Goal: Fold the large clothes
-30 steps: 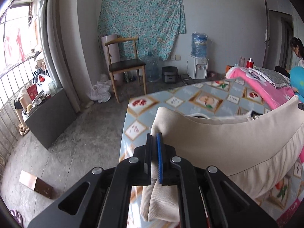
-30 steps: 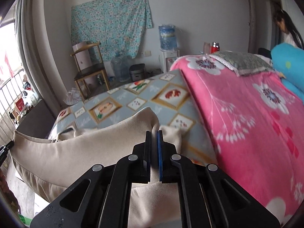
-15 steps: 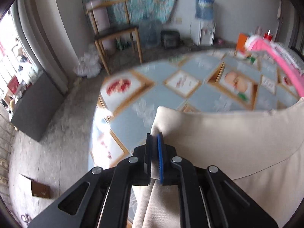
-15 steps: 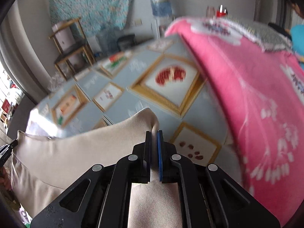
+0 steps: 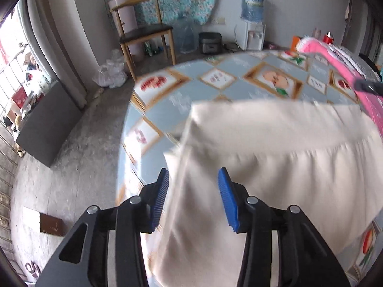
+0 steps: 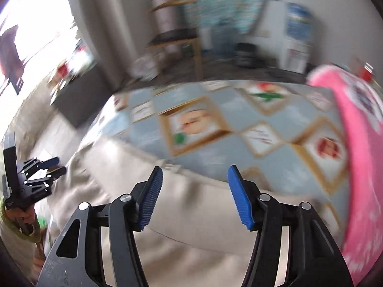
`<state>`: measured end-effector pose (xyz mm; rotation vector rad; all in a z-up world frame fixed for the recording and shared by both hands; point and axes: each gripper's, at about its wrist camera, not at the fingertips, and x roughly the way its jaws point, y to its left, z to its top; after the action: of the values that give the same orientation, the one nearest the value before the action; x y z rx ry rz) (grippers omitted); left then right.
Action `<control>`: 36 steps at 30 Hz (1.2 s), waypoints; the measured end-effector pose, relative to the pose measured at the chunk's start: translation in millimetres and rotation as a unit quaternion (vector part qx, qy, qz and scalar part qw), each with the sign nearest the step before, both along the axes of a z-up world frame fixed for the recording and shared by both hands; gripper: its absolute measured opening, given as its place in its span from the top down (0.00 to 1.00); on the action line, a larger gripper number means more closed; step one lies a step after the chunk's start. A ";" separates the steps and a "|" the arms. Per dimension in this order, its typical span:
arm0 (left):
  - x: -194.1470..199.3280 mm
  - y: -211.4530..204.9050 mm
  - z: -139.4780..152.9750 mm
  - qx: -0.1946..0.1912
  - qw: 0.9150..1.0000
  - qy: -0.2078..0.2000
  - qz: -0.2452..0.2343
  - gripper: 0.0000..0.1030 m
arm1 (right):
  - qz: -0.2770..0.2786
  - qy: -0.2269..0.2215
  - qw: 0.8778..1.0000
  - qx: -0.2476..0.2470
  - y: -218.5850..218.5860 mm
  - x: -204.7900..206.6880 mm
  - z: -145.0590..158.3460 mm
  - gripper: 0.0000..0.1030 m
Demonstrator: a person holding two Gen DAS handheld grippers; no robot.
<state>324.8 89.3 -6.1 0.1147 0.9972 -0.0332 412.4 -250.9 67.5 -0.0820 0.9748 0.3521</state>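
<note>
Both tools (image 5: 194, 179) (image 6: 195, 171) just released cloth (image 5: 275, 155) — blurred

The garment (image 5: 275, 157) lies on the bed (image 5: 239, 88), a chair (image 5: 143, 31) beyond it.

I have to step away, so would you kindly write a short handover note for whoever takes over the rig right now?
Left tongs: open, jaws just spread; the beige garment lies between the pads, no longer pinched.
Right tongs: open, jaws just spread, above the same garment's other end.
Garment: on the patterned bed sheet, beside the pink blanket.
Done: a fold appears laid down and released; blur hides how neat it is.
Left: check the edges, then probably fold again and smooth.
</note>
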 end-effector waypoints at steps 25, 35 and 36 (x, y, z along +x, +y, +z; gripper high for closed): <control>-30.2 -43.7 -19.7 0.063 0.997 -0.040 -0.002 0.59 | 0.039 -0.036 0.979 -0.197 84.7 38.6 -51.9 0.98; -26.7 -42.8 -31.5 0.060 0.998 -0.023 0.008 0.59 | -0.139 -0.023 0.988 -0.065 -49.0 36.4 -3.4 0.57; -26.6 -43.1 -31.5 0.060 0.998 -0.022 0.009 0.59 | -0.159 -0.020 0.985 -0.056 -70.0 33.6 2.2 0.55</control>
<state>298.2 46.2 -37.5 0.2155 0.9565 0.0461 446.1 -320.9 69.7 -0.0348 0.9498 0.0017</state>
